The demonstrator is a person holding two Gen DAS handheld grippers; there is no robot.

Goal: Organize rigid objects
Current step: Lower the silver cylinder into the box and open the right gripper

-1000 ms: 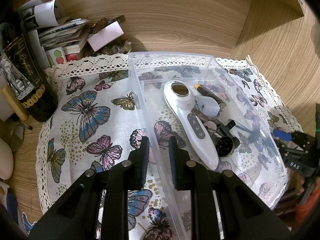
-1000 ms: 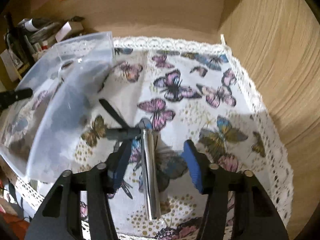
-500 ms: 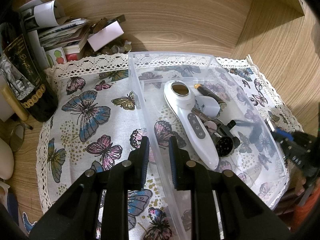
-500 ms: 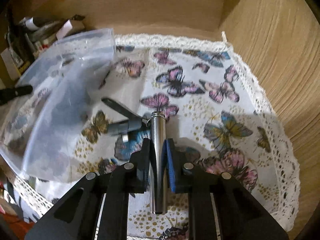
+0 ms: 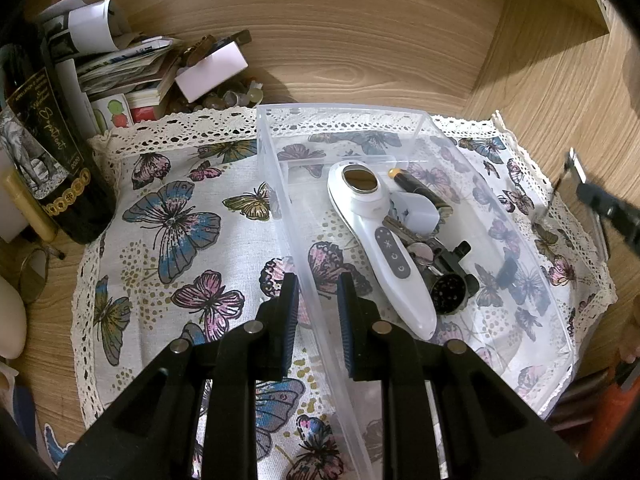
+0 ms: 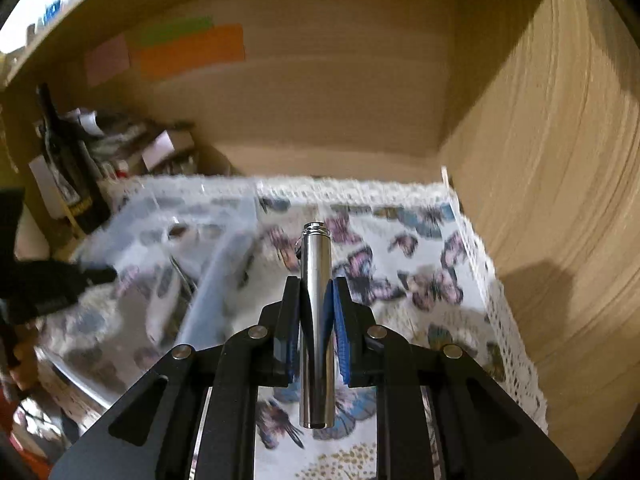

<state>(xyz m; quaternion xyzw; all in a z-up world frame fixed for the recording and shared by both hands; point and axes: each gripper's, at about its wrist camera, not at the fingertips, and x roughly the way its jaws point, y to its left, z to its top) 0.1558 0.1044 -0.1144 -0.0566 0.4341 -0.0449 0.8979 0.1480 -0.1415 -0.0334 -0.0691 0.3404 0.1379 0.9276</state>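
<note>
My left gripper (image 5: 317, 306) is shut on the near left wall of a clear plastic bin (image 5: 420, 128) that stands on the butterfly cloth (image 5: 172, 220). Inside the bin lie a white handheld device (image 5: 384, 248), a black round-headed part (image 5: 448, 284), a dark tube with an orange tip (image 5: 420, 188) and some keys. My right gripper (image 6: 316, 300) is shut on a silver metal cylinder (image 6: 316, 264), held lengthwise between the blue pads, above the cloth and to the right of the blurred bin (image 6: 224, 256). In the left wrist view the right gripper (image 5: 608, 212) shows as a dark blur at the right edge.
Wooden walls (image 5: 540, 80) close the space at the back and right. A dark wine bottle (image 5: 52, 168), stacked papers (image 5: 120, 64) and a white box (image 5: 212, 68) crowd the back left corner. Coloured notes (image 6: 188, 52) are stuck on the back wall.
The right gripper closed on the silver cylinder and lifted it off the cloth, its view tilting up toward the back wall. The left gripper and the bin stayed put.
</note>
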